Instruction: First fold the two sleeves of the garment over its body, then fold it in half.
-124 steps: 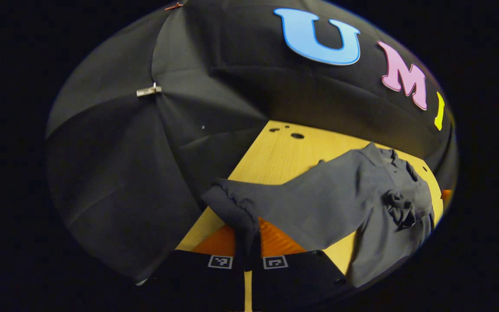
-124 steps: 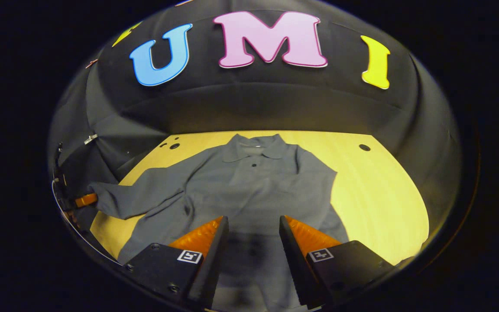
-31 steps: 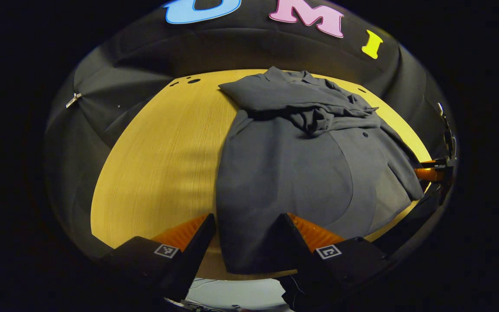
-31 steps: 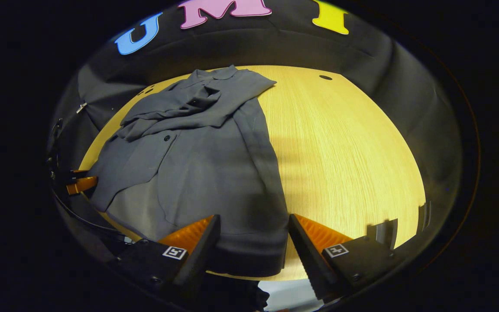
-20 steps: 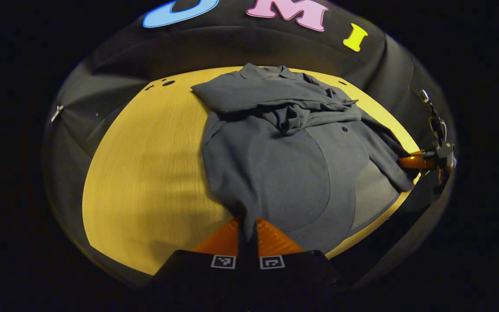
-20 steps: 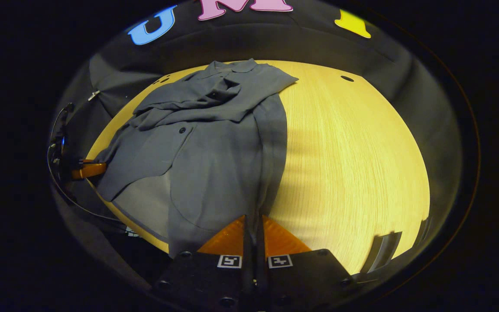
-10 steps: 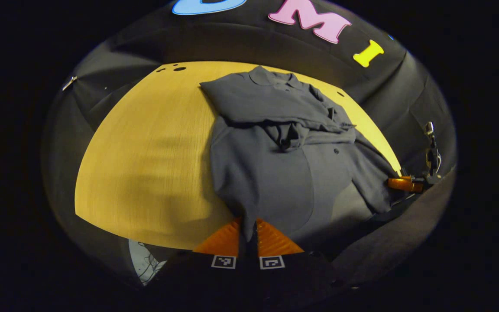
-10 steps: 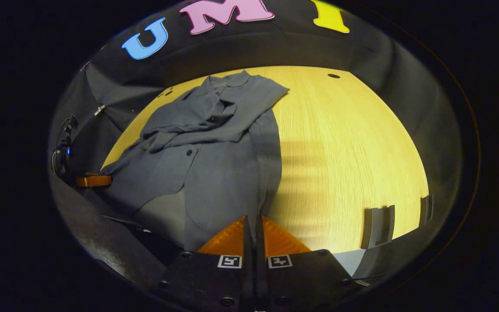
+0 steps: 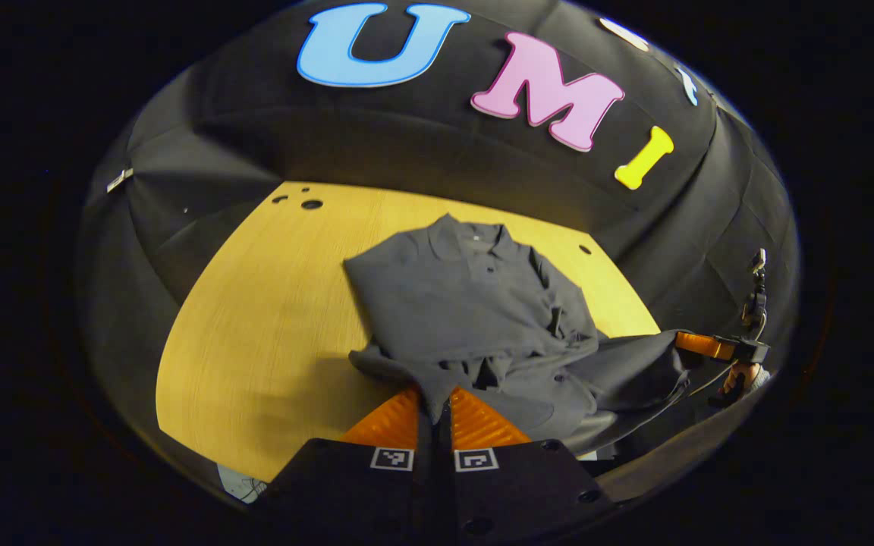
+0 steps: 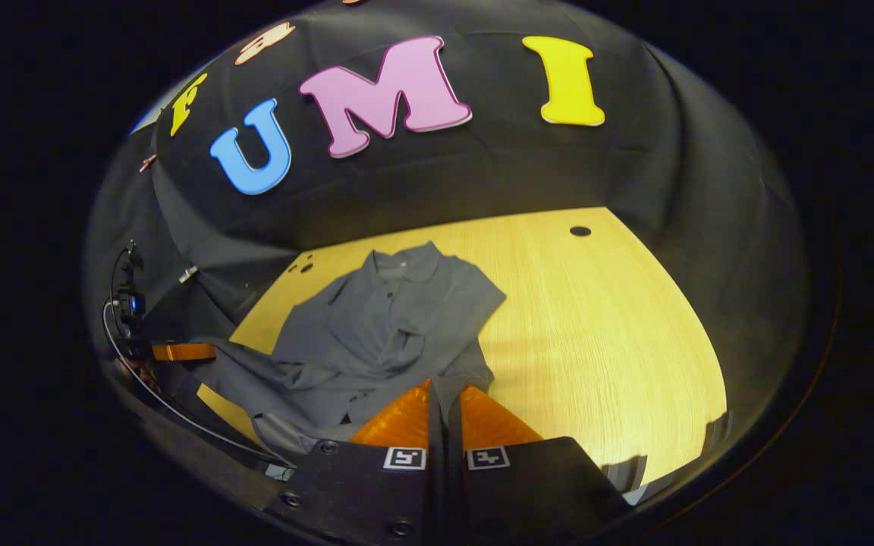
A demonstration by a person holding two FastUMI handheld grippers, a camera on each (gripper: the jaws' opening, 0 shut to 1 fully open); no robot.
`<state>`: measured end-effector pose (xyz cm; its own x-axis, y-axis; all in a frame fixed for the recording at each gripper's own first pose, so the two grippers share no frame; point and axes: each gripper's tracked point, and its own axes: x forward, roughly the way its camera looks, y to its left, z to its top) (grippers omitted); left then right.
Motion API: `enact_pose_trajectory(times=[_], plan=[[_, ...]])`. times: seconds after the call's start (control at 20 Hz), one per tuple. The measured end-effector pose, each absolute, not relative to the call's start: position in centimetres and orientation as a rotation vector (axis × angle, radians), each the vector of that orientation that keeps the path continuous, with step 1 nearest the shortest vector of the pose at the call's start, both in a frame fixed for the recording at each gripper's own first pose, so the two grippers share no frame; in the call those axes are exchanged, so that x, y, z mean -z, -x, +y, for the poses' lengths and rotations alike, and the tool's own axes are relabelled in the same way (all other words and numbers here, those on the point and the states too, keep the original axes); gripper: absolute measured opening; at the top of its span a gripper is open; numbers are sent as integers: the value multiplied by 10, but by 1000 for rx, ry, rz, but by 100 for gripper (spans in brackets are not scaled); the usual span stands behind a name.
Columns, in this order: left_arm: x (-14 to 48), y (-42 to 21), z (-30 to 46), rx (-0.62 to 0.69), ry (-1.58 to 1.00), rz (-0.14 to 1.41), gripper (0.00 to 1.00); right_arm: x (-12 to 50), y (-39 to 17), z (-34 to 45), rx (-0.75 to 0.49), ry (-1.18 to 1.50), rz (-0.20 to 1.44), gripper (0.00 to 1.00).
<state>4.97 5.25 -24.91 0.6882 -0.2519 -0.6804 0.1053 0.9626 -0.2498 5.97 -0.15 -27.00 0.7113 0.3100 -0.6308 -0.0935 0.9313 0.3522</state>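
A grey polo shirt [image 9: 452,303] lies collar-far on the wooden table [image 9: 255,318], with its sleeves bunched across the chest. My left gripper [image 9: 435,398] is shut on one corner of the hem, held up off the table so the lower body hangs in a loose fold. In the right gripper view the shirt [image 10: 391,326] drapes from my right gripper [image 10: 444,394], shut on the other hem corner. Each view shows the other gripper's orange finger at the side: the right gripper [image 9: 699,345] and the left gripper [image 10: 183,351], with the hem stretched between them.
The table [image 10: 596,318] has bare wood on both sides of the shirt. Small holes sit near its far corners [image 9: 311,204] [image 10: 580,230]. A metal clip [image 9: 119,180] pins the booth cloth. A cable [image 10: 114,303] loops beside the left gripper.
Both grippers shut on the hem corners, then rose and moved toward the collar. The shirt's lower half has lifted off the table and folds up over the chest.
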Motion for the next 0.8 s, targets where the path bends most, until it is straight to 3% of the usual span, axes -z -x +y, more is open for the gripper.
enact_pose_trajectory(times=[0.4, 0.8], plan=[[195, -150, 66, 174, 227, 619, 5, 228, -168, -10, -176, -351, 569, 5], [205, -248, 89, 118, 215, 596, 5, 255, -272, -11, -141, -326, 544, 5]])
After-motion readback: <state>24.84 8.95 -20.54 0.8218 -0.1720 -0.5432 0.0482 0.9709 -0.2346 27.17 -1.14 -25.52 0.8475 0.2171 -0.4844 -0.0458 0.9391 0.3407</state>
